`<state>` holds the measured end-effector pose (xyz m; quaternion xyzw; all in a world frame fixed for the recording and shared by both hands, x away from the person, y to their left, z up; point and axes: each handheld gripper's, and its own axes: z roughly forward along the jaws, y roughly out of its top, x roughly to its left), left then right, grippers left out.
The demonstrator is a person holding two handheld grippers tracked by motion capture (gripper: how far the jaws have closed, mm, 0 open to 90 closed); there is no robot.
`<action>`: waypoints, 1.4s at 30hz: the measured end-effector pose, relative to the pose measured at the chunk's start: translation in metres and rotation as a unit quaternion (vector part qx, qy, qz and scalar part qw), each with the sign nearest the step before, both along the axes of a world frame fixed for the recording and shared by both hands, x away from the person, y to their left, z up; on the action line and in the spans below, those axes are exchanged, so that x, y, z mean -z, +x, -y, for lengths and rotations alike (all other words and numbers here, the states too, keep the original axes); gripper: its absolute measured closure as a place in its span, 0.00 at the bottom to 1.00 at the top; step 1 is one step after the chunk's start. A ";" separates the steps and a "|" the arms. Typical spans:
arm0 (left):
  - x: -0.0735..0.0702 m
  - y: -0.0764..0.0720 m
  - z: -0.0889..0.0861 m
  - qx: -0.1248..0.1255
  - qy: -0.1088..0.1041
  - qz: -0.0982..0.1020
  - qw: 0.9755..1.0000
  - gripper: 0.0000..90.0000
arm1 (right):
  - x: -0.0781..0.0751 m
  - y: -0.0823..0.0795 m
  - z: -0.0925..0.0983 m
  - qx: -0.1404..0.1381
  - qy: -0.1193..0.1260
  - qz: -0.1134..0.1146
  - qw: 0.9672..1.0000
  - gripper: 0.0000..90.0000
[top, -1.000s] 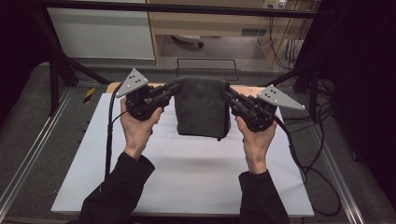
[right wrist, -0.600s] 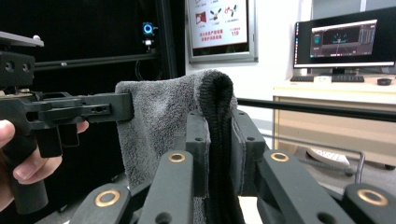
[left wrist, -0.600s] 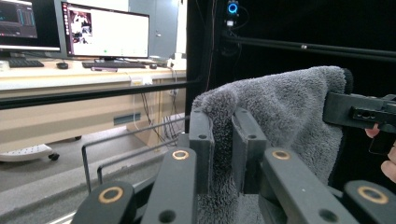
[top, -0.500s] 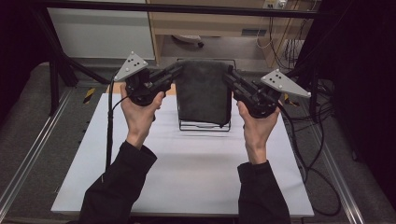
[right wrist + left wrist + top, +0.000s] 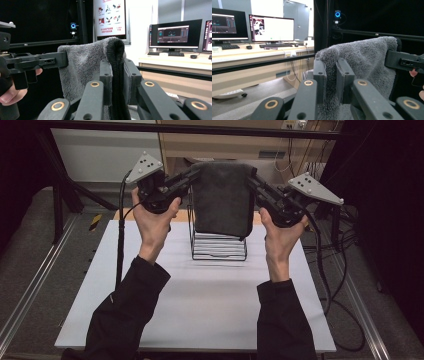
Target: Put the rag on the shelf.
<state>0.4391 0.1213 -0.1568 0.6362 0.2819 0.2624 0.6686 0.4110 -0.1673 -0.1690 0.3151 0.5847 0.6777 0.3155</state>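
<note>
A: What holds the grey towel (image 5: pixel 222 197)?
B: Both tongs. The left tongs (image 5: pixel 192 174) pinch its upper left corner and the right tongs (image 5: pixel 251 177) its upper right corner; in each gripper view the jaws stand narrow, with pile pressed between the pads.

A: Where does the towel hang?
B: Spread between the two tongs, raised above the white desk (image 5: pixel 200 300), directly over a black wire rack (image 5: pixel 218 247). Its lower edge covers the rack's top; whether cloth touches wire cannot be told.

A: What is hidden?
B: The rack's upper part and rear lie behind the towel. In the left gripper view the towel (image 5: pixel 364 62) runs off the bottom edge, and the far tongs (image 5: pixel 403 61) are cut by the right border. In the right gripper view the towel's (image 5: pixel 85 67) folded edge hides the gap between the pads.
</note>
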 end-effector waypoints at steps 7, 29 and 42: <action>-0.011 0.011 0.001 -0.007 -0.008 0.004 1.000 0.88 | -0.010 0.009 -0.001 0.005 0.001 0.009 1.000 0.89; -0.049 0.043 0.004 -0.028 -0.007 0.013 0.999 0.88 | -0.044 0.049 -0.003 0.014 0.010 0.022 1.000 0.89; -0.048 0.068 0.001 -0.037 -0.020 0.005 0.999 0.88 | -0.050 0.077 -0.010 0.026 0.001 0.027 0.999 0.89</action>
